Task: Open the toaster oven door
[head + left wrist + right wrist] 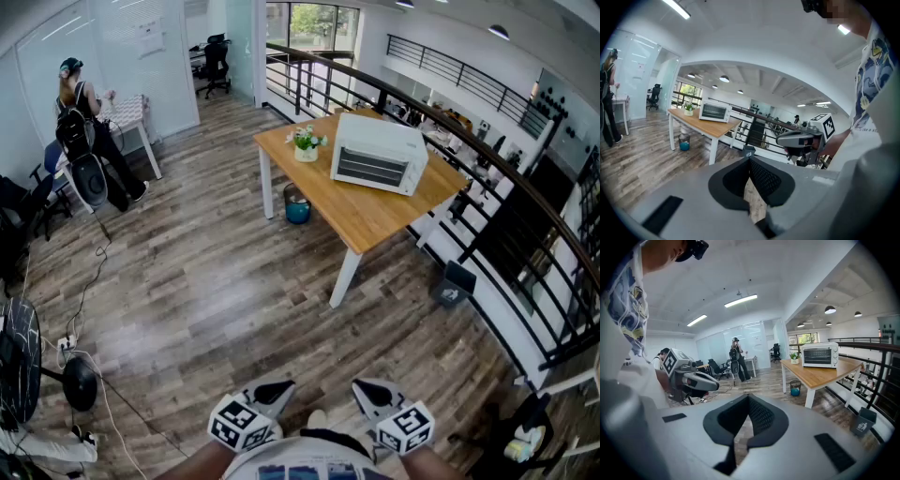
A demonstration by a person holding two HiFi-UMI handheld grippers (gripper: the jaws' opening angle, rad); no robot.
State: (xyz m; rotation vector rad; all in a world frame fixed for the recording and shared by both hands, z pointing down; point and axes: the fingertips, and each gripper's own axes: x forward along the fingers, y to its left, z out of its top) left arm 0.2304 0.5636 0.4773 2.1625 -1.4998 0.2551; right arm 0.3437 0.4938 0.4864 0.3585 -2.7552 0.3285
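Observation:
A white toaster oven (378, 153) stands with its door closed on a wooden table (375, 220) several steps ahead; it also shows far off in the left gripper view as the toaster oven (715, 111) and in the right gripper view as the toaster oven (819, 355). My left gripper (265, 392) and right gripper (372, 392) are held low, close to my body, far from the table. Both are shut with nothing between their jaws: left gripper (750, 159), right gripper (748, 397).
A small potted plant (307, 143) sits on the table left of the oven. A blue bin (297, 205) stands under the table. A black railing (525, 202) runs along the right. A person (82, 131) stands at a desk far left. A fan (23, 361) and cables lie on the floor at left.

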